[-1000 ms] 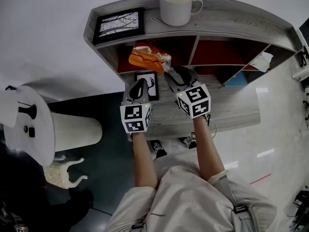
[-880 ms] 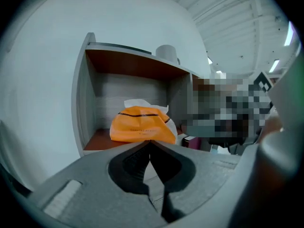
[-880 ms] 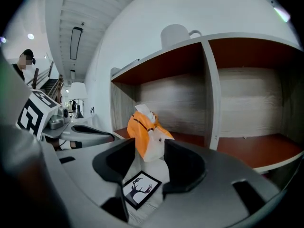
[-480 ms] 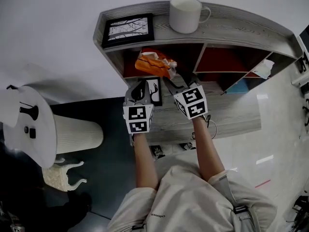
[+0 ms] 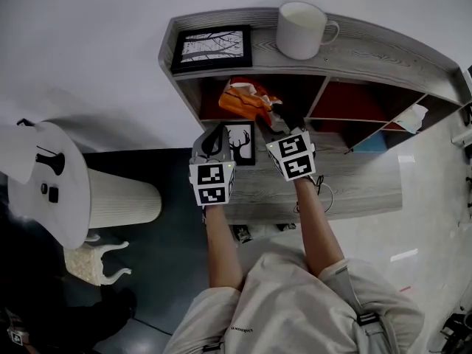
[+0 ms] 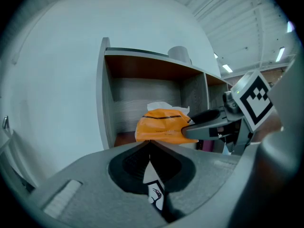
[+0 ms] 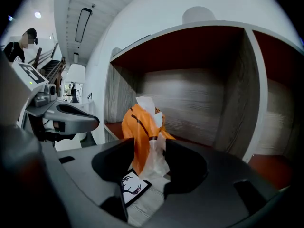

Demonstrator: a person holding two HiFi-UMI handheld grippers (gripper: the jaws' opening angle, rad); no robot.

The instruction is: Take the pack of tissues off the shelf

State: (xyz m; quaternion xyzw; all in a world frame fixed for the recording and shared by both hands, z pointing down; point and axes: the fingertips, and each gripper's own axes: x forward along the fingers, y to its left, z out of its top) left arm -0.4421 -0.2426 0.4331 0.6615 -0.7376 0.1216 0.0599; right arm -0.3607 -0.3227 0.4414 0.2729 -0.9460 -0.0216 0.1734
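Between the fingers of the right gripper lies the crinkled, clear-film end of the pack of tissues. The fingers stand wide and are closing round it. The pack is a soft orange pouch with a thin dark stripe and a white tissue poking from its far end. It sits at the front edge of the shelf's upper-left compartment, in from the left wall and the upright divider, with open depth behind it to the grained back panel.

To the left, the left gripper has its fingers pressed together with nothing held. It hangs in front of the shelf, just apart from the pack's near side. Through the narrow wedge beneath its tips shows a small white card with a black deer, lying flat on the lower board.

The shelf is grey wood-grain outside and red-brown inside, with a curved top. On that top stand a smooth white mug and a black-framed picture of bare branches, well apart. A crumpled white scrap lies in the far right compartment. Off to the left stand a ribbed white cylinder and a round white stand.
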